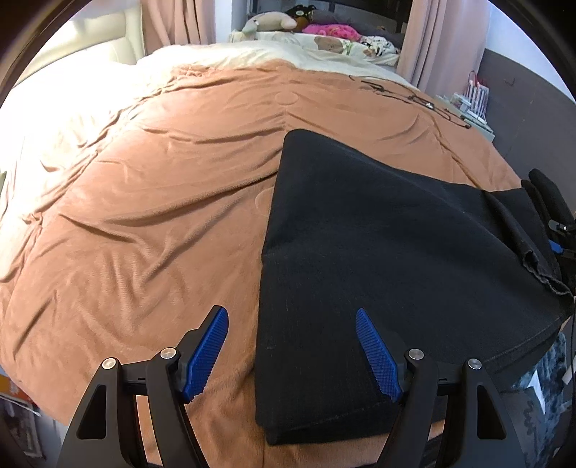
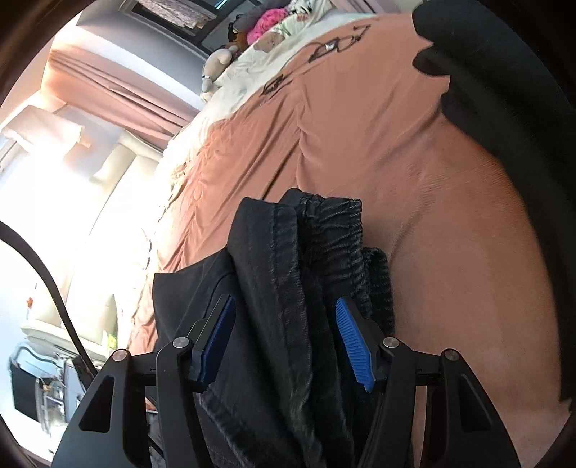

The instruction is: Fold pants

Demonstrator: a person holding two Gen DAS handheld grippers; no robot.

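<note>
Over on the left wrist view, the black pants point(image 1: 378, 252) lie folded flat on the bed's tan blanket point(image 1: 144, 216), toward the right side, one folded edge running up to a corner near the middle. The whole bed shows here: cream bedding point(image 1: 252, 54) beyond the blanket, stuffed toys point(image 1: 270, 23) and a pink bundle point(image 1: 331, 28) at the far end, pink curtains point(image 1: 180, 21) behind, a black cable point(image 1: 406, 95) snaking across the blanket's far right. The left gripper point(image 1: 291, 354) hangs spread wide over the near edge of the pants, its left blue pad point(image 1: 207, 354) above bare blanket, its right blue pad point(image 1: 378, 354) above black cloth. Nothing is pinched; whether the pads touch the fabric cannot be told. At the far right edge a bunched end of the pants point(image 1: 522, 230) rises beside a bit of black hardware.

The right wrist view gives what that one hides: a thick bunch of pants point(image 2: 288, 288), with stitched seam and ribbed band, standing between the right gripper's point(image 2: 284, 342) pads. The jaws are parted; the left pad sits against the cloth, while the right pad's point(image 2: 354, 345) blue face is partly exposed, so no firm pinch shows. The view is tilted, with bright window glare at left, the tan blanket point(image 2: 432, 216) at right, and a dark gloved shape point(image 2: 486, 72) at the top right.
</note>
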